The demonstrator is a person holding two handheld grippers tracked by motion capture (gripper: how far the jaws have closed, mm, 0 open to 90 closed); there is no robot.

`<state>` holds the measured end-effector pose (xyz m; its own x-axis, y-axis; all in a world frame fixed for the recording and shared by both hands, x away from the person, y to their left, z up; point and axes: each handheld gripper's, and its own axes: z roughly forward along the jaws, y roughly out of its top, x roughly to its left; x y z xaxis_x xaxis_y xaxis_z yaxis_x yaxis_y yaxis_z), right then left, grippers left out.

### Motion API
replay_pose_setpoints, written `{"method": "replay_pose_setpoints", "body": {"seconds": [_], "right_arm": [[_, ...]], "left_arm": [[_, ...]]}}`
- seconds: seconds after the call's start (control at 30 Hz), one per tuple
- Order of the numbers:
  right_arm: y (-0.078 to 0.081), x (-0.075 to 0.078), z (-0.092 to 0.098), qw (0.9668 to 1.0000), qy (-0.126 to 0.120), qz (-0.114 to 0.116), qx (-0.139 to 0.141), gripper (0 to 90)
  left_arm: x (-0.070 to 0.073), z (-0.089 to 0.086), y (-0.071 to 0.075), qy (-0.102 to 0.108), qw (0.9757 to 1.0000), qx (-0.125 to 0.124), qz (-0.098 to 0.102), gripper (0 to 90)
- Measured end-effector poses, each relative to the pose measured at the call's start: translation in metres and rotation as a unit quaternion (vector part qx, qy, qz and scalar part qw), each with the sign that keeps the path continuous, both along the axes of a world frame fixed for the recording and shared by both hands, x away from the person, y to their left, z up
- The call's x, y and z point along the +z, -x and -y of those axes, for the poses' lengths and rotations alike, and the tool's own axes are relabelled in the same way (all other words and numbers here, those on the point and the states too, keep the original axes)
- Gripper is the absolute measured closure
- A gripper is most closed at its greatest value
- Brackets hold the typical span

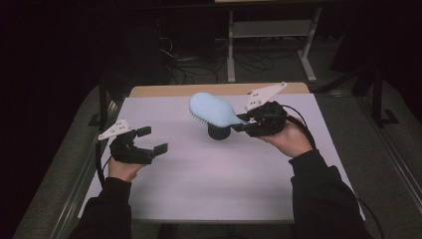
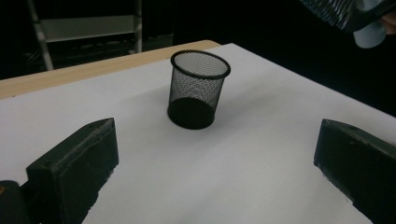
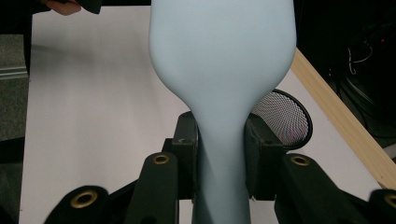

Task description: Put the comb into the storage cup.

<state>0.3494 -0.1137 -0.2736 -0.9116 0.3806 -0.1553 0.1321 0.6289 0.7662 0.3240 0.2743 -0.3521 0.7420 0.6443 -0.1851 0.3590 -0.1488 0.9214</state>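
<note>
A pale blue hairbrush (image 1: 213, 110) hangs in the air above a black mesh cup (image 1: 219, 132), bristles facing down. My right gripper (image 1: 243, 124) is shut on its handle (image 3: 219, 154), both pads pressing the narrow neck. In the right gripper view the brush's broad back (image 3: 223, 46) rises up the middle, and the mesh cup (image 3: 284, 117) peeks out behind it at the right. My left gripper (image 1: 154, 141) stands open over the table's left side, nothing between its jaws. In the left gripper view the cup (image 2: 198, 88) stands upright and empty ahead, with the brush's bristles (image 2: 337, 13) at the top right.
A white sheet (image 1: 209, 174) covers the table, with a wooden strip (image 1: 164, 90) along its far edge. Behind the table stand a metal frame (image 1: 271, 35) and loose cables (image 1: 199, 64) on the floor. Dark sleeves come in from below.
</note>
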Motion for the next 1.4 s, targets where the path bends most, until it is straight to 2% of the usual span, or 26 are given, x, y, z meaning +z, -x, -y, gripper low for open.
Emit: {"method": "replay_pose_setpoints", "body": {"seconds": [0.33, 0.6, 0.87, 1.13, 1.4], "right_arm": [[0.0, 0.0, -0.005, 0.9999, -0.005, 0.008, 0.003, 68.1], [0.0, 0.002, -0.008, 0.9998, -0.015, 0.016, 0.004, 68.1], [-0.001, 0.002, -0.015, 0.9996, -0.017, 0.021, 0.009, 68.1], [-0.001, 0.003, -0.02, 0.9995, -0.018, 0.022, 0.015, 68.1], [-0.001, 0.003, -0.027, 0.9992, -0.022, 0.026, 0.02, 68.1]], "left_arm": [[0.012, 0.027, -0.01, 0.015, 0.9993, -0.031, -0.015, 0.0], [0.024, 0.045, -0.016, 0.048, 0.9969, -0.06, -0.019, 0.0], [0.038, 0.06, -0.021, 0.051, 0.9952, -0.082, -0.014, 0.0], [0.042, 0.07, -0.023, 0.045, 0.9946, -0.092, -0.019, 0.0], [0.049, 0.077, -0.027, 0.058, 0.9933, -0.097, -0.022, 0.0]]}}
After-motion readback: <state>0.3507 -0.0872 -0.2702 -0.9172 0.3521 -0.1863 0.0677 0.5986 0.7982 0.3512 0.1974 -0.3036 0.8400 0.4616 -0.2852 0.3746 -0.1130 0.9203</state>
